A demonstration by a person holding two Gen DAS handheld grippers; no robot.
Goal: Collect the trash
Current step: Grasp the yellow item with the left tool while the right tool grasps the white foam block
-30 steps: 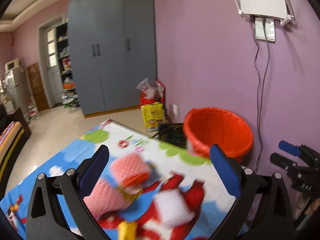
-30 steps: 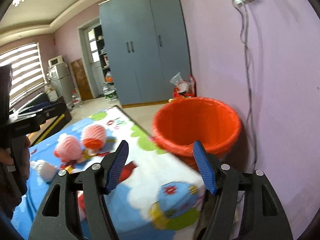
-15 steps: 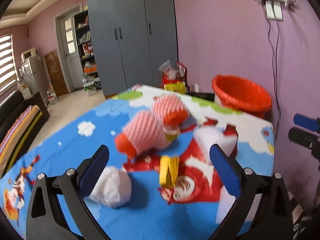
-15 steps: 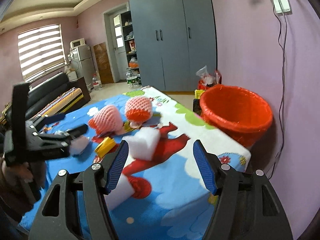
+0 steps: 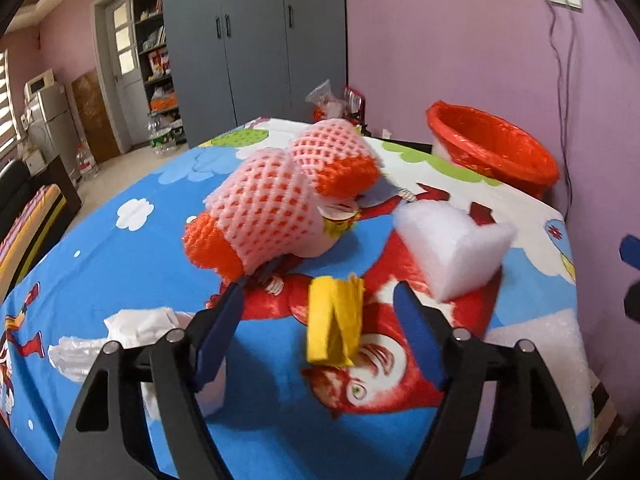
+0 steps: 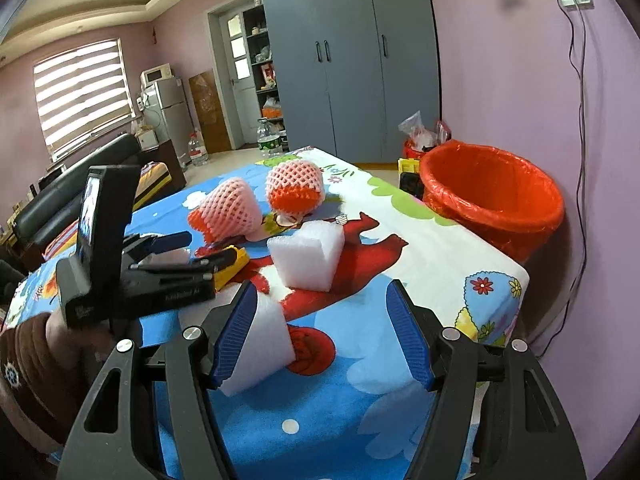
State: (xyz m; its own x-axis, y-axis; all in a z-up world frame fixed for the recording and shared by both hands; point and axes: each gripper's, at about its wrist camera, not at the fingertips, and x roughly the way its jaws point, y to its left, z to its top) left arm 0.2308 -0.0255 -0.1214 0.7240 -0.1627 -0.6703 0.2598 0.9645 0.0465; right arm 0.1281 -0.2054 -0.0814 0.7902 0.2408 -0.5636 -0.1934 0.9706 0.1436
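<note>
Trash lies on a cartoon tablecloth (image 5: 120, 248): two pink-and-orange foam fruit nets (image 5: 272, 208) (image 6: 294, 184), a yellow folded wrapper (image 5: 334, 320), a white foam block (image 5: 448, 246) (image 6: 308, 254), a second white foam piece (image 6: 260, 344) and crumpled white tissue (image 5: 140, 328). My left gripper (image 5: 320, 332) is open, with the yellow wrapper between its fingers. My right gripper (image 6: 322, 336) is open, its left finger against the second foam piece. The left gripper shows in the right wrist view (image 6: 192, 250). A red-lined bin (image 6: 492, 196) (image 5: 492, 152) stands past the table's far right corner.
A purple wall runs along the right with hanging cables (image 6: 580, 120). A grey wardrobe (image 6: 352, 60) stands behind the table. Bags (image 5: 336, 104) sit on the floor by the wardrobe. A sofa (image 6: 60, 208) and fridge (image 6: 168, 112) are at the left.
Both grippers have dropped down and back from the bin toward the table. The left one has closed in on the yellow wrapper; the right one now sits by the foam piece.
</note>
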